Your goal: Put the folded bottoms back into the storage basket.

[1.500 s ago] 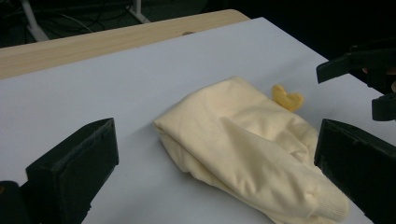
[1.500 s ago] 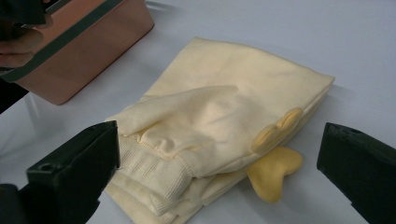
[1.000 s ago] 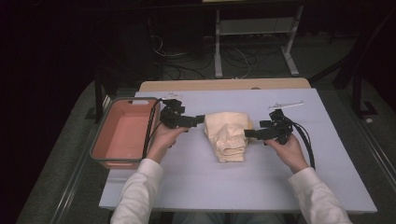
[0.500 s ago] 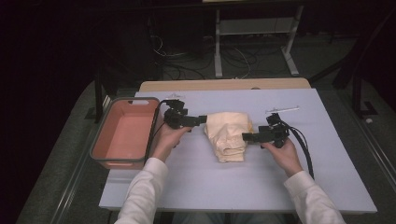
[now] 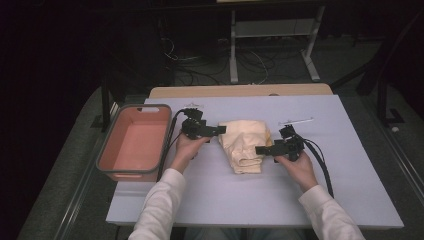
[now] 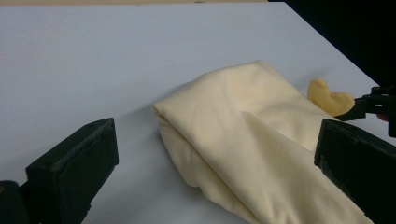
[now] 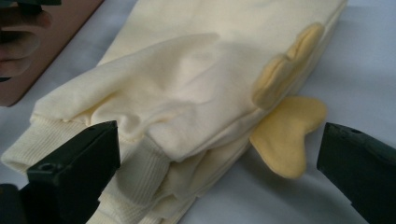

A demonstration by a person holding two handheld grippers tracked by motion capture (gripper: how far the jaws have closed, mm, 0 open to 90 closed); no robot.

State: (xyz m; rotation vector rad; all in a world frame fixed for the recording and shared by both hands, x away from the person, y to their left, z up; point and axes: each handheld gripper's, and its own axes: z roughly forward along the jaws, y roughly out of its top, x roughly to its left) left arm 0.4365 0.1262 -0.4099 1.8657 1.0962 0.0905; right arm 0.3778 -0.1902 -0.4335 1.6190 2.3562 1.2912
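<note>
A folded cream garment (image 5: 244, 145) with ribbed cuffs lies in the middle of the pale lilac table (image 5: 350, 180). My left gripper (image 5: 222, 130) points at its upper left corner, open, and in the left gripper view (image 6: 215, 172) the cloth (image 6: 243, 135) lies between and ahead of the wide jaws. From the right, my right gripper (image 5: 258, 149) reaches the garment's edge. In the right gripper view (image 7: 217, 172) it stands open around the folded layers (image 7: 187, 93), near a yellow heart-shaped flap (image 7: 285, 135). Neither gripper holds anything.
A salmon-pink bin (image 5: 132, 142) with a grey rim stands at the table's left edge, beside my left hand. A thin white stick (image 5: 296, 120) lies behind the right gripper. The front of the table is bare.
Both grippers have edged inward toward the garment, the left one to the right and the right one left and slightly nearer. The garment has not moved.
</note>
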